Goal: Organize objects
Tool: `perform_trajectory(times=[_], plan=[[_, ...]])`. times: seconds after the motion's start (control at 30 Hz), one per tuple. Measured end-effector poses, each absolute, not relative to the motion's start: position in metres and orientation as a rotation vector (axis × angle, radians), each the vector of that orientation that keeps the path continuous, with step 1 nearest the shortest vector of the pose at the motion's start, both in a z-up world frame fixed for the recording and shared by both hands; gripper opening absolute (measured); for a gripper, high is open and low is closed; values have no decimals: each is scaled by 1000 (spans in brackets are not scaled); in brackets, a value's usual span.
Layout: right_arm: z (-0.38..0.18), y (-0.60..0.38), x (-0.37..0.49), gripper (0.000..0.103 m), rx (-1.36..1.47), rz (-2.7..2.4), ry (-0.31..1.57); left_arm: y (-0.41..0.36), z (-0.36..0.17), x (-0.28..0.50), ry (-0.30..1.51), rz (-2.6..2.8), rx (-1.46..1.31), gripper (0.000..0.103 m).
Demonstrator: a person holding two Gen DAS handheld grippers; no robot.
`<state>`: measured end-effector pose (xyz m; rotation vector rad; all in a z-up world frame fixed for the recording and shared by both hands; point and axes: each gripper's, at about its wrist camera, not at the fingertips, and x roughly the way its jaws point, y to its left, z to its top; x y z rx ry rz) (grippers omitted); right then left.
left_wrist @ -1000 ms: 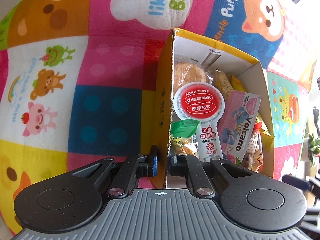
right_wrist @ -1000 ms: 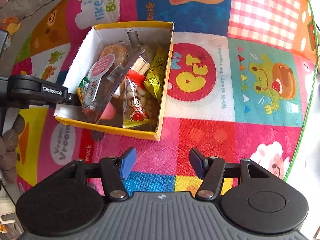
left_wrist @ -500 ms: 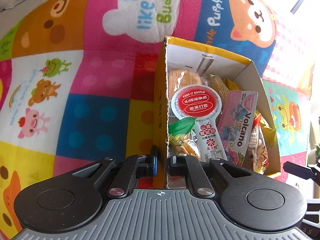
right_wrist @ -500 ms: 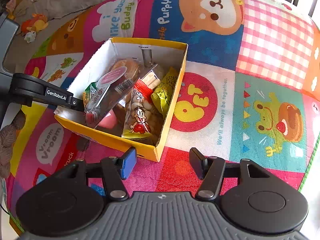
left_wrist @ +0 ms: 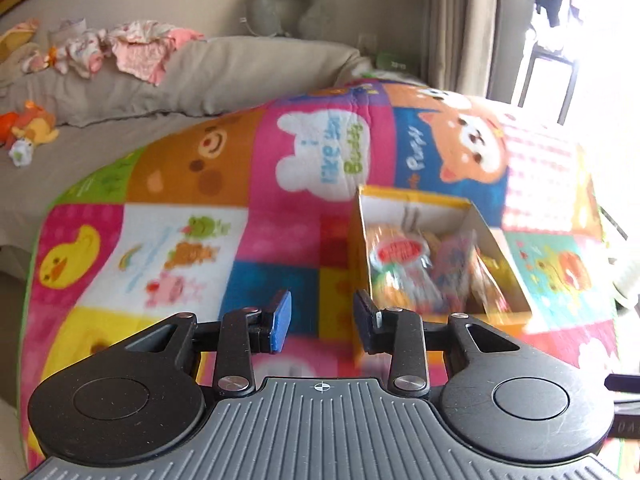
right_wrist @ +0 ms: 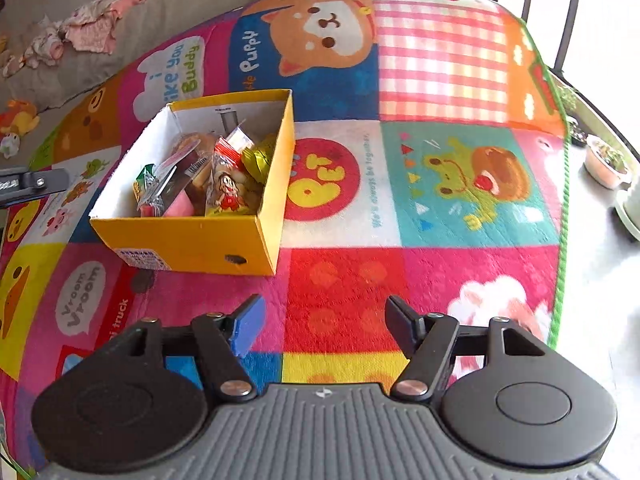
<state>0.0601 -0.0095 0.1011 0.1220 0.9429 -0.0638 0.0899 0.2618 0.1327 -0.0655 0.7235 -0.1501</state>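
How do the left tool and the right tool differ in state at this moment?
The left tool is open with a narrower gap; the right tool is open wider. The left tool sits close beside the yellow box, its right finger in front of the box's near corner; the right tool hangs apart from the box, over bare play mat. Both hold nothing.

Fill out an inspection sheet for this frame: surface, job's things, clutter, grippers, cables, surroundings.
Surface: patchwork cartoon play mat.
Job's things: yellow box standing on the mat, snack packets inside.
Clutter: pink clothes and a plush toy on the grey bedding.
Grippers: left gripper open, empty, beside the box; right gripper open, empty, over the mat.
Cables: nothing seen.
Surroundings: curtain, bright window, potted plant.
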Motion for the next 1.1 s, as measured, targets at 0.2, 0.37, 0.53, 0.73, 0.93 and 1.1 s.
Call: perform_trajectory(times=[0.2,0.37,0.53,0.73,0.93,1.1], plan=[[80,1,13,90,135,-47,989,247,81,21,929,-169,18,37],[53,7,4,103,80,-74,980,223,52,-3,859,-182,96,37],[31,-5,-6,103,56,-63,905,204,45,-2,785,-260,155,26],[28,-8,-14,103,16,-5,845,206,38,-6,728,-361,159,16],[29,-3,-11,103,16,-18,867,221,43,-11,769,-191,91,22],[31,-2,-5,103,20,-27,905,231,46,-9,800,-83,32,23]])
